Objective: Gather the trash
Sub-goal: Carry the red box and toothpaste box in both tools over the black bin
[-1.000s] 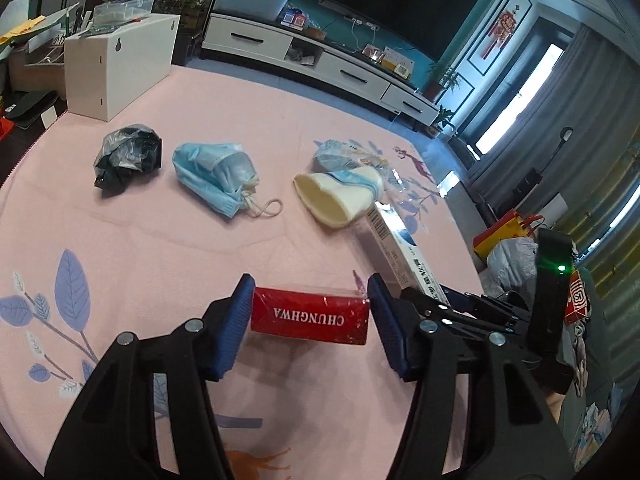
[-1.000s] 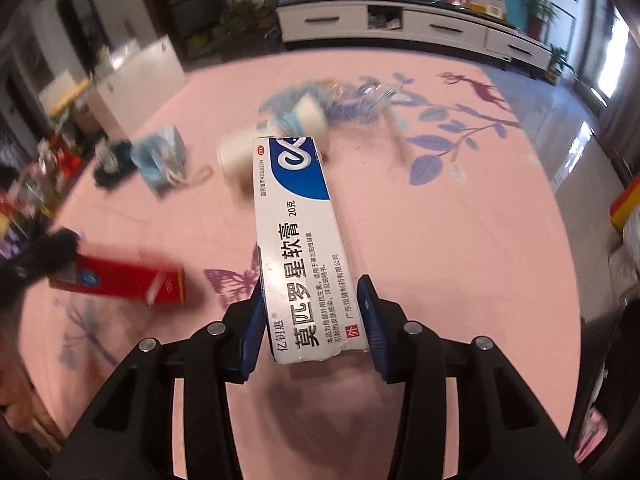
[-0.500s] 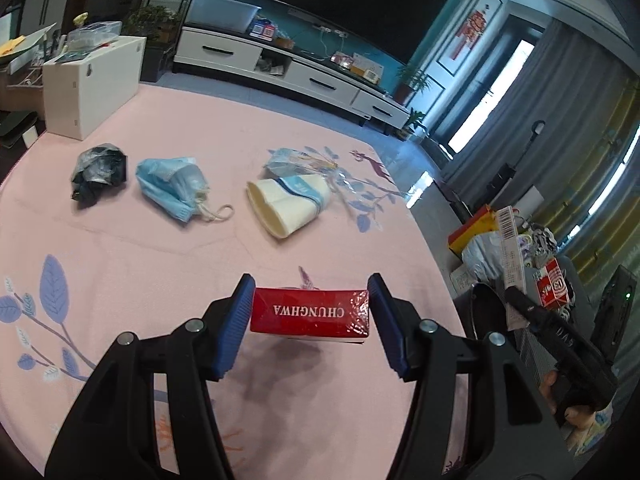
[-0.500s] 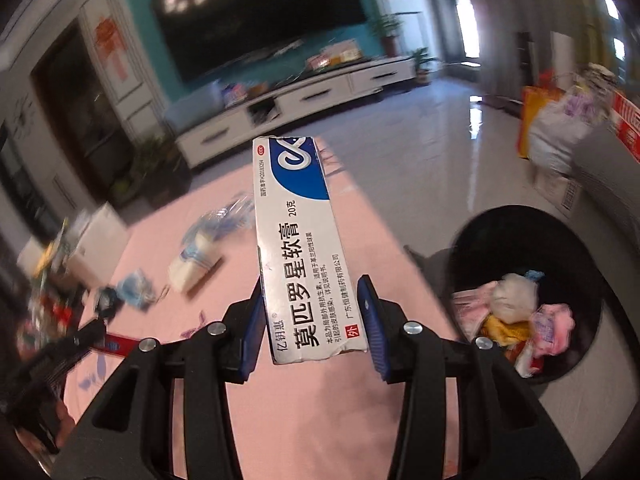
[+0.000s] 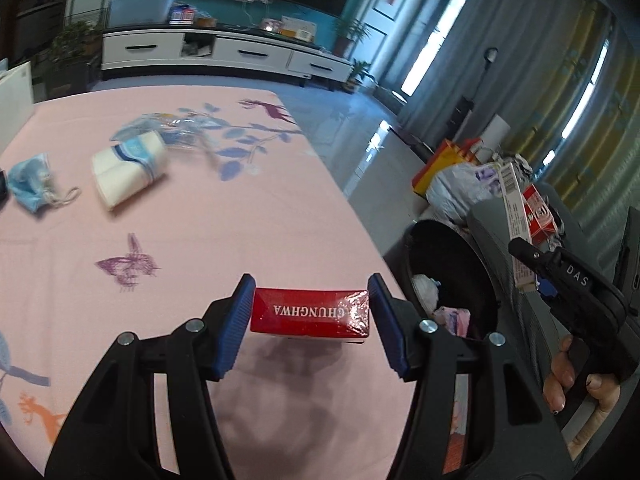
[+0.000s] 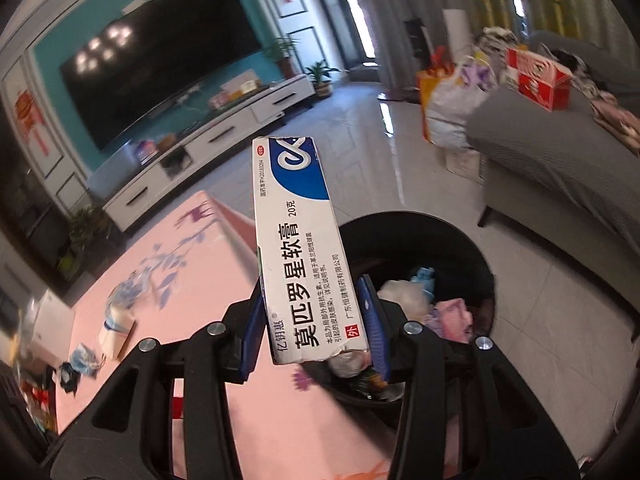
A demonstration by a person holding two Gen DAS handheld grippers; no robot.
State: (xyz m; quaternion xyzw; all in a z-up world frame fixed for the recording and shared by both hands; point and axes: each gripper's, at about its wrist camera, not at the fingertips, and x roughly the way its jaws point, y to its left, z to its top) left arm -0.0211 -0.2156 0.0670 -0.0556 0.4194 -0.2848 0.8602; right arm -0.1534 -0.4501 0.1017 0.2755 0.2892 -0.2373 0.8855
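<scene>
Carrying two pieces toward the black trash bin [image 6: 472, 240] already part-filled: left tool [image 5: 311, 314] clamped on a red Chunghwa cigarette pack [image 5: 310, 312], right tool [image 6: 310, 322] gripping an ointment box [image 6: 298, 248] above the bin, paper cup [image 5: 128, 170] and blue mask [image 5: 30, 180] left on the pink desk [image 5: 240, 216].

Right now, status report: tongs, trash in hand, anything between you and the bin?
Left tongs shut on red cigarette pack. Right tongs shut on white ointment box, above black bin. Nothing blocking the bin mouth.

left wrist: looks down along fingers over pink printed tablecloth [image 5: 240, 220]
right wrist: looks down, close over round black trash bin [image 6: 460, 240]
shared: tablecloth, bin [image 5: 452, 256]
</scene>
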